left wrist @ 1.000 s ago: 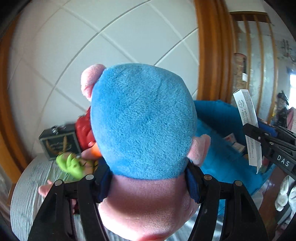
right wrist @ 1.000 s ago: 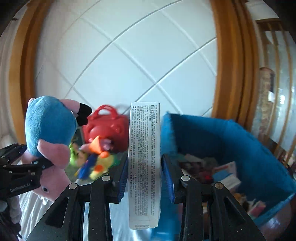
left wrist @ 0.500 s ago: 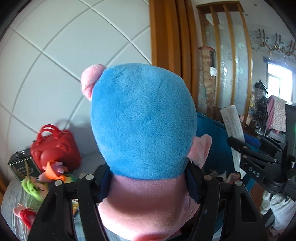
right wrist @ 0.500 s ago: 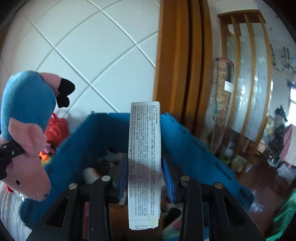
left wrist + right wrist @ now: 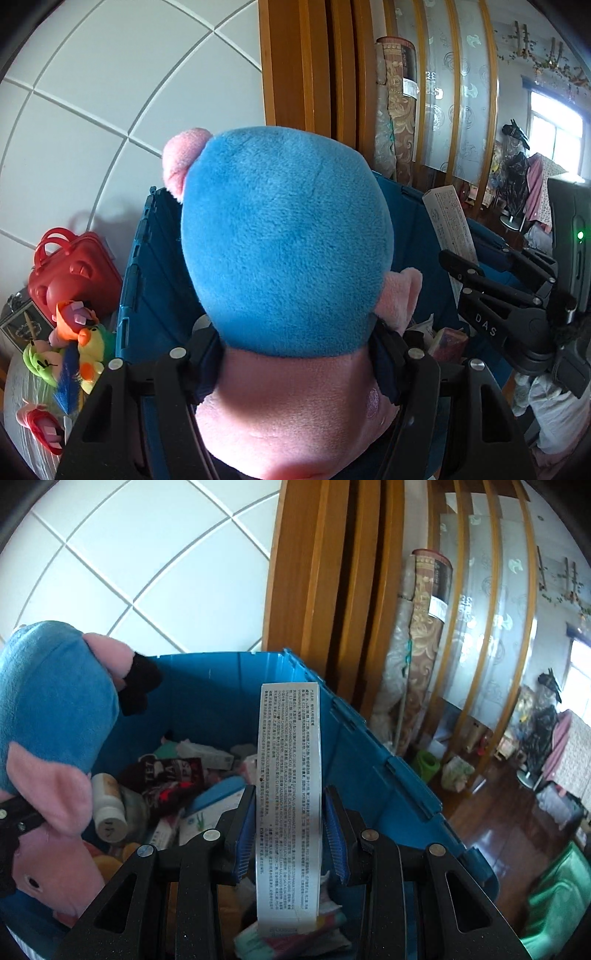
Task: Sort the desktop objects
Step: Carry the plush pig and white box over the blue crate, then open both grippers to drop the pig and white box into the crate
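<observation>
Plush pig (image 5: 284,251) sits pinched in the left gripper (image 5: 295,354) over the blue bin (image 5: 369,746), while the right gripper (image 5: 290,830) clamps a white printed box (image 5: 288,794) above the same bin's clutter.

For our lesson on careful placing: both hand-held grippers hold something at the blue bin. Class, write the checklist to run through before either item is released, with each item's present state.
1. Left hand-held gripper clamped on the plush toy: ok.
2. Right hand-held gripper clamped on the white carton: ok.
3. Carton above the open blue bin: ok.
4. Plush toy over the bin's opening: ok, it hangs over the near left part.
5. Room in the bin: ok, contents lie well below the rim.
6. The two grippers apart from each other: ok.
7. Landing spot under the plush toy: cannot tell, the toy hides it.
</observation>
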Demonstrator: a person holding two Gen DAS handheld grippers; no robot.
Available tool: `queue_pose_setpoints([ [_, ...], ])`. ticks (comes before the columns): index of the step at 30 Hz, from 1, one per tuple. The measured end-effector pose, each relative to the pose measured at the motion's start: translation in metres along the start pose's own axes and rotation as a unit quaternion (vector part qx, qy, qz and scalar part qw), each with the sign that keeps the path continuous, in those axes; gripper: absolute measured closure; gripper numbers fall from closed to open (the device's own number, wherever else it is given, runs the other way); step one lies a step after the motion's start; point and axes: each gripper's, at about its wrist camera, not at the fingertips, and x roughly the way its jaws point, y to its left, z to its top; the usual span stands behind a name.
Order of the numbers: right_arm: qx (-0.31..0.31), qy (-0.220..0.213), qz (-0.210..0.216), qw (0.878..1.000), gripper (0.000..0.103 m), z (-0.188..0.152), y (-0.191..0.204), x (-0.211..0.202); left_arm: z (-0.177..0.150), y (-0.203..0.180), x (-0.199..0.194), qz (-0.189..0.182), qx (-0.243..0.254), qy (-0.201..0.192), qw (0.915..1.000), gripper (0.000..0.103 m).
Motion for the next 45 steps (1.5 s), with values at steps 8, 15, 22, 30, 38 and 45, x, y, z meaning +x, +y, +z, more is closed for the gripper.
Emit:
queue_pose_setpoints([
  [8, 0.001, 0.016, 0.0, 1.0, 0.068, 0.0, -0.008, 0.009, -0.002, 0.001, 0.006, 0.004, 0.008, 0.019, 0.9998, 0.035],
  [15, -0.008, 0.009, -0.013, 1.0, 0.015, 0.003, -0.007, 0.0, -0.002, 0.004, 0.008, 0.004, 0.01, 0.03, 0.9995, 0.035],
  [22, -0.023, 0.018, -0.034, 0.999, 0.009, 0.004, -0.003, 0.001, -0.002, 0.006, 0.013, -0.015, 0.009, 0.05, 0.9986, 0.035],
  [30, -0.035, 0.012, -0.039, 0.999, 0.009, 0.003, 0.0, 0.001, -0.001, 0.004, 0.016, -0.005, 0.009, 0.052, 0.9986, 0.035],
  [38, -0.035, 0.009, -0.039, 0.999, 0.009, 0.003, -0.001, 0.003, -0.005, 0.016, 0.006, 0.017, -0.028, 0.017, 0.9993, 0.028],
  [45, -0.037, 0.007, -0.04, 0.999, 0.009, 0.003, -0.001, 0.003, -0.007, 0.004, 0.002, 0.056, 0.006, 0.001, 0.9984, 0.027],
])
